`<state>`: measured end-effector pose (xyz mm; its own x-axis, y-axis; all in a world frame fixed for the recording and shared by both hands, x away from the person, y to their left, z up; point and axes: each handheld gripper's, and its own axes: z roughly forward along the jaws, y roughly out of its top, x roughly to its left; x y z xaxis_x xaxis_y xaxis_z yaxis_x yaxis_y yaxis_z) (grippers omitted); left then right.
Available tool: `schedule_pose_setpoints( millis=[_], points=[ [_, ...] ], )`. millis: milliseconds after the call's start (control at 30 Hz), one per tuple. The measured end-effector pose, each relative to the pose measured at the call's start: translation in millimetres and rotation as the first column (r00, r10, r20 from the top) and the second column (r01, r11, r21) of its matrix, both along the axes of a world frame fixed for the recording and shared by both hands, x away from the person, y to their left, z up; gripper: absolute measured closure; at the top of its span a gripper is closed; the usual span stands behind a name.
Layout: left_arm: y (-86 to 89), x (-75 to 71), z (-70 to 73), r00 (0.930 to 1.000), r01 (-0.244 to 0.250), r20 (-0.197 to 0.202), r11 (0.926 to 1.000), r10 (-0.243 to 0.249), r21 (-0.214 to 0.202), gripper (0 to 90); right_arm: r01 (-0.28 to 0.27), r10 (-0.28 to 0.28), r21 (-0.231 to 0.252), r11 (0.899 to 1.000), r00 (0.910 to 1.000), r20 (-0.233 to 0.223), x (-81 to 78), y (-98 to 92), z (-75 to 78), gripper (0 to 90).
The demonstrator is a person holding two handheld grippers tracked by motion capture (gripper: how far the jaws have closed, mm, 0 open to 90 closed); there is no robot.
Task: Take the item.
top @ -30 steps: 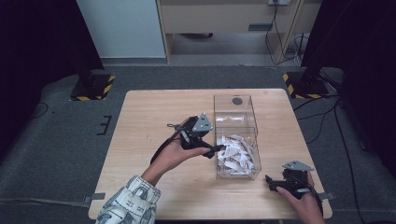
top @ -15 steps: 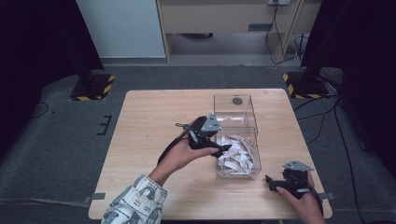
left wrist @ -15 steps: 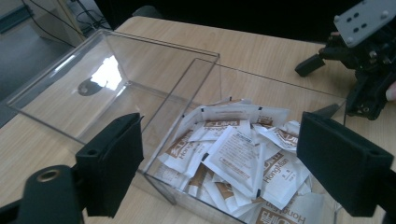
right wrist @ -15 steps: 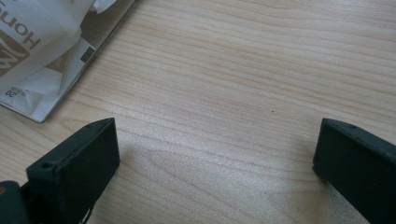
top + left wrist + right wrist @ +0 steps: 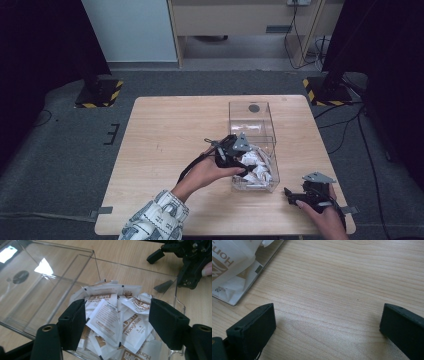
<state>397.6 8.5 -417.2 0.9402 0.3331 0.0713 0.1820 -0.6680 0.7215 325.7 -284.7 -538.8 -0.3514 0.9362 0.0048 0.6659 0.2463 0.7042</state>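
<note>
Packets [image 5: 112, 320] lie between the left gripper's [image 5: 117, 322] closing, unclenched jaws inside the box [image 5: 60, 277]; right gripper [image 5: 327, 322] gapes over bare table [image 5: 342, 277].

A light wooden table [image 5: 165, 130] is seen at centre, set on grey carpet [image 5: 60, 165]. At twelve o'clock a pale cabinet [image 5: 235, 17] is backed by cables [image 5: 295, 35]. Black stands on yellow-striped bases are placed at ten [image 5: 97, 92] and two o'clock [image 5: 325, 90]. Dark curtains [image 5: 30, 60] are hung on both sides.
</note>
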Motion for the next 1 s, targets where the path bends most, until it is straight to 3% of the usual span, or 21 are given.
schedule_pose_setpoints(
  millis=[233,467,533,767,1000],
  points=[
    [-6.1,0.2,-10.3,0.9997,0.006,-0.022,0.9996,-0.006,0.029,46.5,0.0,0.0,0.0,1.0,1.0,0.0,0.0,0.0,0.0,0.7],
    [-13.4,0.5,-14.6,0.9999,0.008,-0.015,0.9984,-0.007,0.056,56.8,0.0,0.0,0.001,1.0,1.0,0.0,0.0,0.0,0.0,0.8],
    [-13.7,2.4,-15.9,0.9996,0.006,-0.029,0.9988,-0.005,0.049,59.5,0.002,-0.002,0.002,1.0,1.0,-0.001,-0.1,0.1,0.0,0.8],
    [-13.9,5.8,-18.1,0.9995,-0.013,-0.03,0.9981,0.015,0.06,66.7,0.002,-0.002,0.002,1.0,1.0,-0.001,-0.1,0.1,0.0,0.8],
    [-14.4,8.3,-20.9,0.9995,-0.021,-0.022,0.9972,0.022,0.071,67.0,0.0,0.0,0.0,1.0,1.0,0.0,0.0,0.0,0.0,0.8]
  ],
)
